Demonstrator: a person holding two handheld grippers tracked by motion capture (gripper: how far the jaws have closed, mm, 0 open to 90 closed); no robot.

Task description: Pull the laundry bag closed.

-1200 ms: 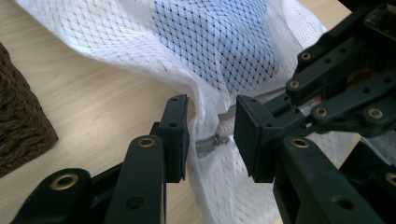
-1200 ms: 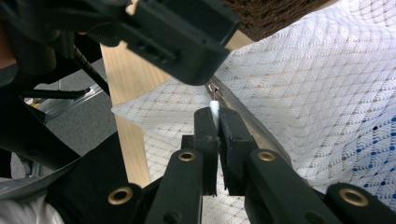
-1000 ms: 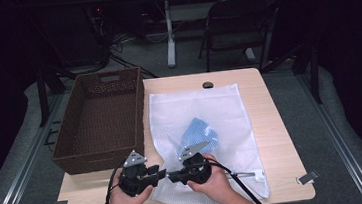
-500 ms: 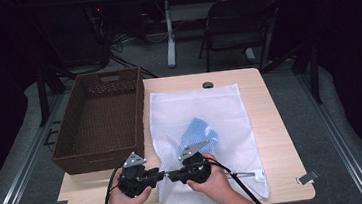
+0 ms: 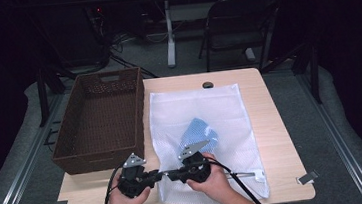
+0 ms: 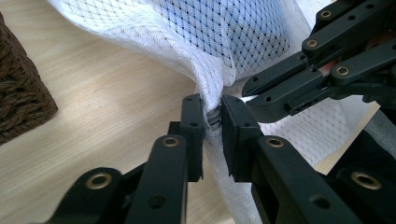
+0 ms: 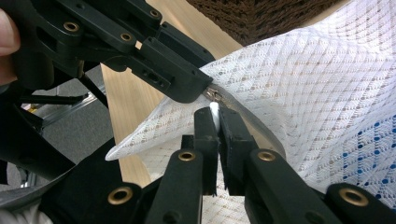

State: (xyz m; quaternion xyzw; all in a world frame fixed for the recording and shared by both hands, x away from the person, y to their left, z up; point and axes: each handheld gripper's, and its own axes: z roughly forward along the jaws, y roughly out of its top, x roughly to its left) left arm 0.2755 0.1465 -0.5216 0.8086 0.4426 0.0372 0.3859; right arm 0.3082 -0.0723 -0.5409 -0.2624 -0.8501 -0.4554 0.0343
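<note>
Here, at the table's (image 5: 278,138) near edge, the left gripper (image 6: 213,122) pinches the mesh bag's (image 5: 230,112) zipper (image 6: 214,116); its jaws have just been closing on it. The right gripper (image 7: 217,122), tip to tip with it, clamps the bag's edge. Neither hand has shifted since the earlier frames. Farther left stands the basket (image 5: 63,148), with bare wood between.
</note>
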